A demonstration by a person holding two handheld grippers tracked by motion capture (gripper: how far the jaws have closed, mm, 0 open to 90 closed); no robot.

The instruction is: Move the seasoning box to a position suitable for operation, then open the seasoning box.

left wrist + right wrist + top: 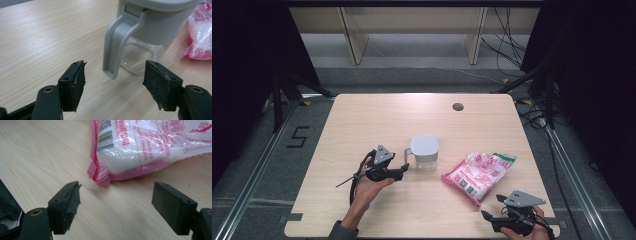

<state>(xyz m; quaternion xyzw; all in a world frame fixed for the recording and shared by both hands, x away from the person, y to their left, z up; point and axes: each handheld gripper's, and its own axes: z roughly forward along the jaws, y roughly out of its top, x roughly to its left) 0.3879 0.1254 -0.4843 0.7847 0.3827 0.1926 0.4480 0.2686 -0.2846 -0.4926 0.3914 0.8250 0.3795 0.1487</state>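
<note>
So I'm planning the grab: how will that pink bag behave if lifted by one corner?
The pink bag looks soft and full of loose white grains, so it would probably sag and shift. Its glossy film may slip in the tongs. It lies flat, so it's unlikely to roll.

Worktop (362,120): jug (424,152) mid-centre; bag (479,174) to its right; my left hand-held gripper (404,169) just left of jug; my right hand-held gripper (492,206) before bag.

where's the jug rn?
High view: the jug stands mid-table, handle toward the left gripper, with the pink bag on its right.
</note>
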